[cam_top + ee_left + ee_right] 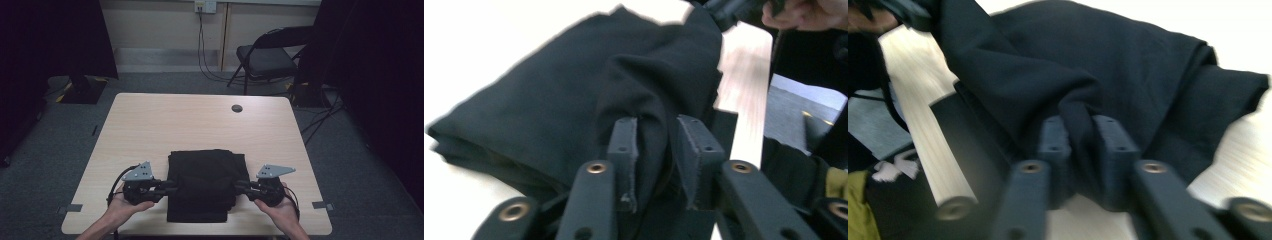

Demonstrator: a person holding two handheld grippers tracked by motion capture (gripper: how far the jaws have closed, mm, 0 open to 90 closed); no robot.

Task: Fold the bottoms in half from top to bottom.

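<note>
A folded black cloth (204,182) lies on the near middle of the light wooden table (150,125). My left gripper (170,188) holds its left edge, and in the left gripper view its two pads (623,150) are shut on a bunched fold of the black cloth (549,100). My right gripper (239,187) holds the right edge. In the right gripper view a pinched ridge of the black cloth (1128,70) sits between its pads (1115,145), lifted a little off the table. Both hands are at the table's near edge.
A small dark round grommet (237,108) sits in the tabletop near the far edge. A folding chair (270,55) stands beyond the table at the right, with cables on the floor. Dark curtains flank both sides.
</note>
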